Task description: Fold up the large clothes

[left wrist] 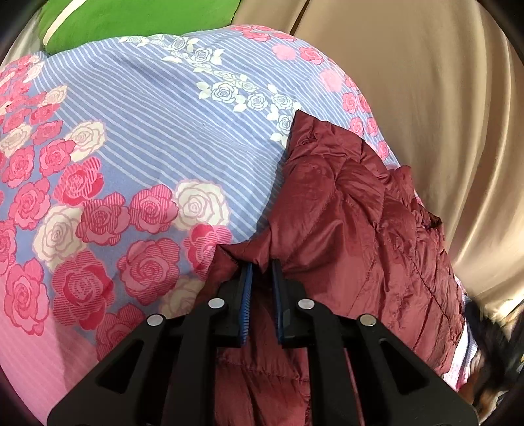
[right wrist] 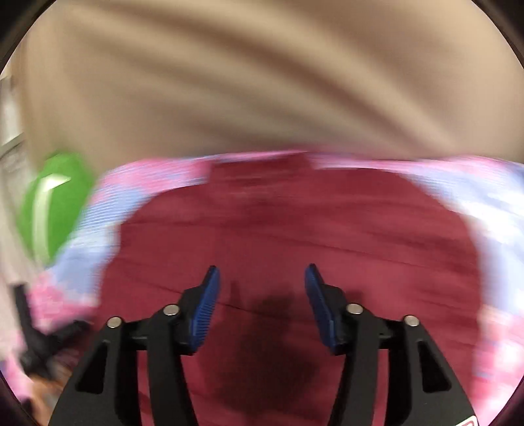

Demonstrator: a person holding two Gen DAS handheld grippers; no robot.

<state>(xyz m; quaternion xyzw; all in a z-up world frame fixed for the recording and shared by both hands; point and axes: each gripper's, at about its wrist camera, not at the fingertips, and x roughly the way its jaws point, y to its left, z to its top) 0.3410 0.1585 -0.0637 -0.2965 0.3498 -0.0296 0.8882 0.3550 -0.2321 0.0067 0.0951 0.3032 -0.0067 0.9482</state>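
Left tongs (left wrist: 262, 265) pinched nearly closed — right tongs (right wrist: 262, 272) spread apart.

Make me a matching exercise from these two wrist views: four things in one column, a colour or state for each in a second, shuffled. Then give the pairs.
Column one:
1. left claw
2. right claw
3. cushion
4. curtain

Column two:
A. beige
B. open, nothing between its pads
C. green
D. shut on the maroon jacket

Pairs: 1-D, 2-B, 3-C, 4-A
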